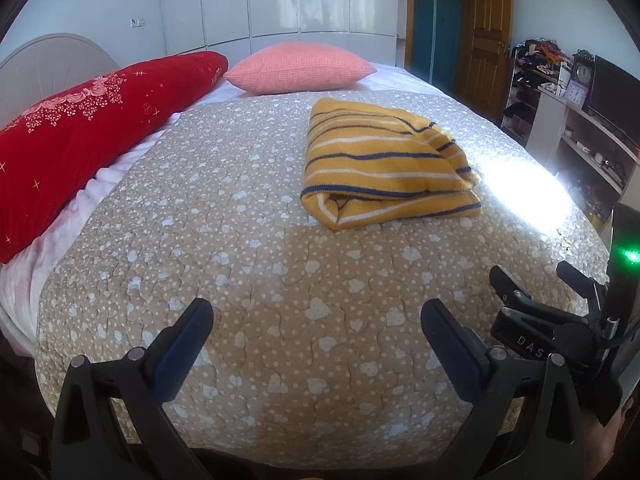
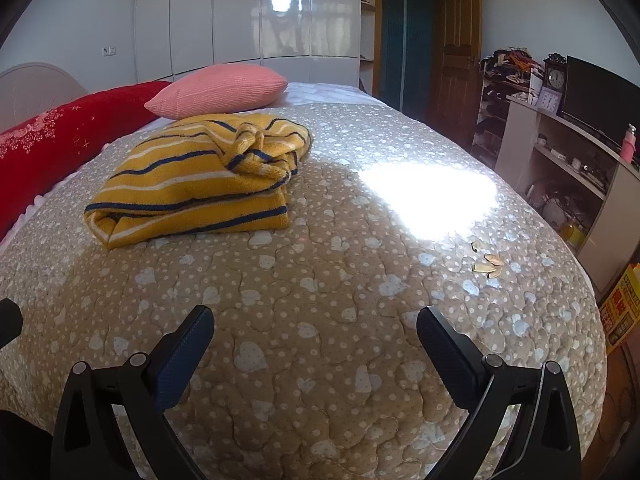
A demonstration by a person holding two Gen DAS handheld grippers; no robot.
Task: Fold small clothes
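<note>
A yellow knit garment (image 1: 384,164) with blue and white stripes lies folded in a thick bundle on the beige heart-print bedspread (image 1: 260,264). It also shows in the right wrist view (image 2: 200,184), up and to the left. My left gripper (image 1: 316,320) is open and empty, low over the near part of the bed, well short of the garment. My right gripper (image 2: 316,324) is open and empty, also over the near bedspread (image 2: 340,360). The right gripper's body (image 1: 560,320) shows at the right edge of the left wrist view.
A red bolster (image 1: 88,128) and a pink pillow (image 1: 300,66) lie at the head of the bed. A few small tan scraps (image 2: 488,262) lie near the bed's right edge. A desk with shelves, clocks and a monitor (image 2: 592,120) stands to the right.
</note>
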